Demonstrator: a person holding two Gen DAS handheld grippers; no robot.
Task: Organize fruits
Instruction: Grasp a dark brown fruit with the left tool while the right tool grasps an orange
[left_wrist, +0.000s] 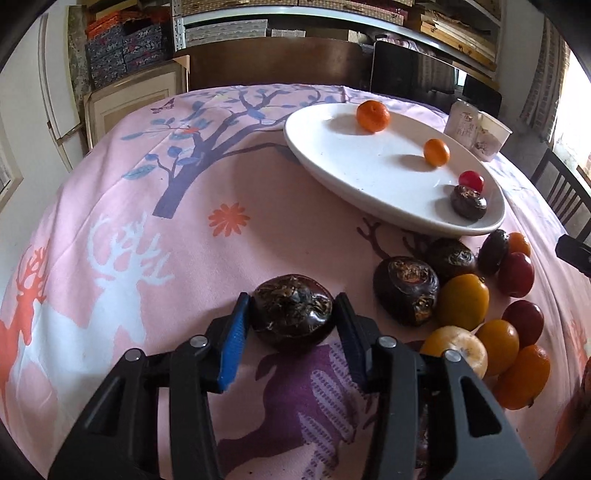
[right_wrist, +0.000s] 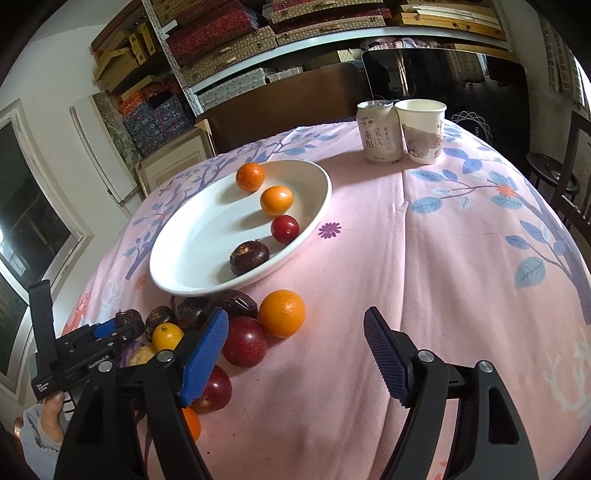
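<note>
My left gripper (left_wrist: 293, 312) is shut on a dark brown water chestnut (left_wrist: 293, 314), low over the pink tablecloth; it also shows in the right wrist view (right_wrist: 118, 326). A white oval plate (left_wrist: 332, 155) holds two oranges (left_wrist: 373, 116), a red fruit (left_wrist: 471, 181) and one water chestnut (left_wrist: 468, 202). A pile of water chestnuts (left_wrist: 406, 290), yellow, orange and red fruits (left_wrist: 461, 301) lies right of the left gripper. My right gripper (right_wrist: 295, 332) is open and empty, above the cloth right of the pile, with an orange (right_wrist: 282, 313) and a red fruit (right_wrist: 244, 341) near its left finger.
A white drink can (right_wrist: 378, 131) and a paper cup (right_wrist: 423, 129) stand at the table's far side behind the plate (right_wrist: 177, 273). Shelves of boxes, a dark chair back and a monitor lie beyond the table. A chair stands at the right.
</note>
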